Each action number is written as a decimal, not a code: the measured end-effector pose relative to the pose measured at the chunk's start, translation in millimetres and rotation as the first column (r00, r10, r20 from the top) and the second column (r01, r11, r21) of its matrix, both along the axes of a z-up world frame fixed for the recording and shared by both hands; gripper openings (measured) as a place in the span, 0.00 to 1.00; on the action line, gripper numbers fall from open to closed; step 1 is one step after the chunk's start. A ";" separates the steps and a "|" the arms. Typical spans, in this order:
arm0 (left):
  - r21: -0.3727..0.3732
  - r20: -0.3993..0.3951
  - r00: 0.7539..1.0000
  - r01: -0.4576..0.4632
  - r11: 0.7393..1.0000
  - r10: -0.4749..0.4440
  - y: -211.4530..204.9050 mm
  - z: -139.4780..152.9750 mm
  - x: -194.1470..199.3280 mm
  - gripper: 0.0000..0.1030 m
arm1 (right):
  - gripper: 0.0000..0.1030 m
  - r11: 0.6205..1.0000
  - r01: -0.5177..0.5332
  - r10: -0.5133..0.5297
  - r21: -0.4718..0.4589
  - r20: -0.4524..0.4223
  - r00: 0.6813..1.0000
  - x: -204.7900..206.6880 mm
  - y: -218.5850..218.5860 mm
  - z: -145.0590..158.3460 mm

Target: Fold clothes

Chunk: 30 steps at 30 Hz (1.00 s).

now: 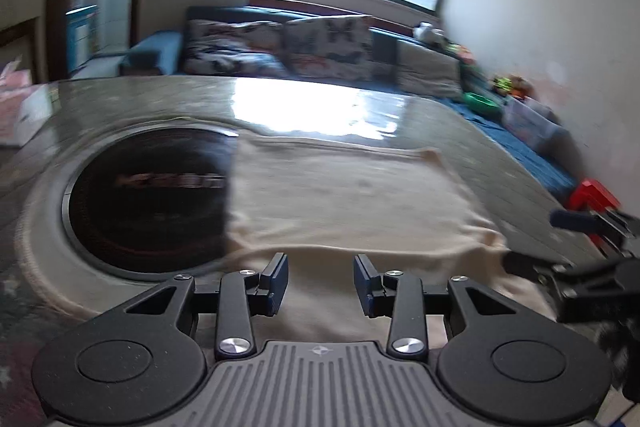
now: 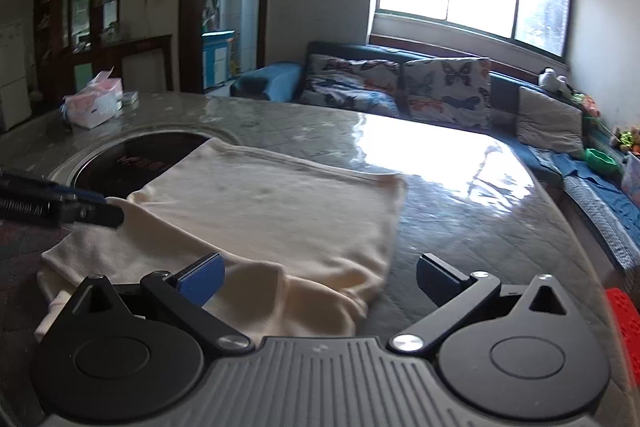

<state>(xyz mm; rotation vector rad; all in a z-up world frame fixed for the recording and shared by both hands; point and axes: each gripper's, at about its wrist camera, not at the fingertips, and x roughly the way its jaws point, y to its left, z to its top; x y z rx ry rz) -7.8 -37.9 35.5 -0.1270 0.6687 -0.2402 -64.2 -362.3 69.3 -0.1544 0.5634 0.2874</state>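
Cloth: the cream cloth (image 2: 272, 219) lies flat on your table (image 2: 460, 211).
Left gripper (image 1: 320, 281): partly open, empty, over the near edge.
Right gripper (image 2: 320, 281): wide, empty, nearer the right corner.

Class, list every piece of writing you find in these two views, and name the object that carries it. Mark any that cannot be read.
Red lettering on the round black induction cooktop set into the table: blurred, unreadable.
White print along the left gripper body, seen in the right wrist view: too small and skewed to read.
Blue print on the pink and white tissue box: too small to read.
No other text shows.
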 end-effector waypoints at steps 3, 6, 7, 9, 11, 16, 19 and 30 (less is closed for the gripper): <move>0.014 -0.010 0.999 -0.037 0.999 0.037 12.2 -6.6 8.2 0.36 | 1.00 1.000 -0.016 0.015 -0.022 -0.014 1.000 13.0 13.9 -5.7; 0.033 -0.032 0.998 -0.055 0.998 0.056 19.5 -16.6 14.1 0.36 | 1.00 0.998 -0.003 0.001 -0.067 -0.027 1.000 23.8 21.1 -14.6; 0.038 -0.040 0.997 -0.060 0.997 0.061 21.5 -20.2 15.0 0.37 | 1.00 0.997 0.000 -0.003 -0.075 -0.037 0.999 27.4 21.6 -17.7; 0.039 -0.048 0.997 -0.059 0.998 0.061 24.9 -25.1 15.1 0.38 | 1.00 0.995 0.015 -0.021 -0.102 -0.057 0.998 31.6 20.4 -24.5; 0.041 -0.044 0.997 -0.055 0.998 0.057 25.5 -26.3 14.0 0.39 | 1.00 0.993 0.022 -0.031 -0.116 -0.070 0.997 32.8 17.7 -28.7; 0.059 0.000 0.999 -0.042 0.997 0.043 23.2 -13.7 5.5 0.38 | 1.00 0.991 0.024 -0.031 -0.130 -0.053 0.998 23.0 9.4 -24.6; 0.089 0.013 1.000 -0.014 0.996 0.013 21.1 -10.9 -3.2 0.38 | 1.00 0.990 0.008 -0.014 -0.141 -0.039 0.999 12.5 6.7 -19.9; 0.250 0.063 0.979 0.172 0.953 -0.193 9.6 -3.6 -63.4 0.46 | 1.00 0.983 -0.044 0.036 -0.179 -0.052 0.998 -12.8 4.1 -21.0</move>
